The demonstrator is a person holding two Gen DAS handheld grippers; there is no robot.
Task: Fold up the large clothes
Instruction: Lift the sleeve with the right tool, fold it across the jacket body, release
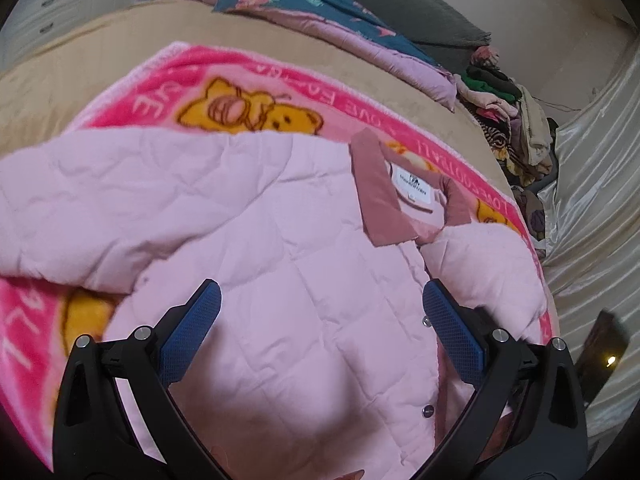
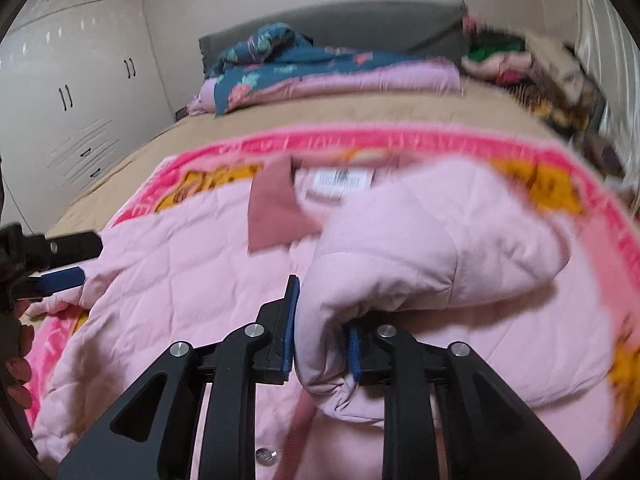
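A light pink quilted jacket [image 1: 248, 208] with a dusty-rose collar [image 1: 380, 192] and snap buttons lies front-up on a pink cartoon-bear blanket [image 1: 224, 80]. My left gripper [image 1: 322, 312] is open and empty, hovering over the jacket's chest. In the right wrist view the jacket [image 2: 180, 264] fills the middle. My right gripper [image 2: 320, 320] is shut on the jacket's right sleeve [image 2: 420, 256], which is lifted and bunched over the jacket's front. The left gripper [image 2: 60, 264] shows at the left edge over the other sleeve.
The blanket lies on a tan bed sheet [image 1: 100, 56]. A folded teal floral and pink quilt [image 2: 320, 68] sits by the grey headboard [image 2: 360, 20]. A pile of mixed clothes [image 1: 512, 120] lies at the bed's right side. White wardrobes [image 2: 72, 80] stand left.
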